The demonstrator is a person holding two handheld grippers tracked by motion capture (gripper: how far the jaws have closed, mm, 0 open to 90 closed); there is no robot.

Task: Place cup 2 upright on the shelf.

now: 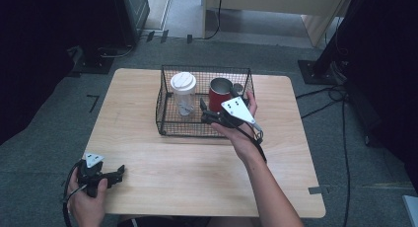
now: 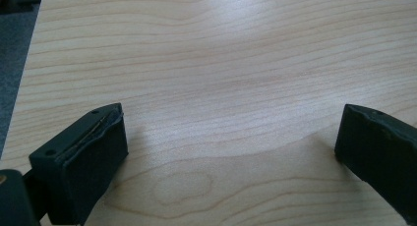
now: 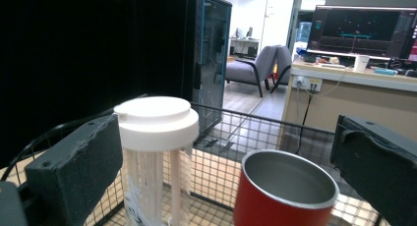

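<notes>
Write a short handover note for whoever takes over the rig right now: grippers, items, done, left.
Right gripper: open, holding nothing, at the wire basket, aimed between the clear bottle with the white lid and the red steel cup.
Left gripper: open, low over the wooden table near its front left corner.
Done: nothing gripped; bottle and cup stand upright in the basket.
Left: probably close on one of them and lift it out.
</notes>
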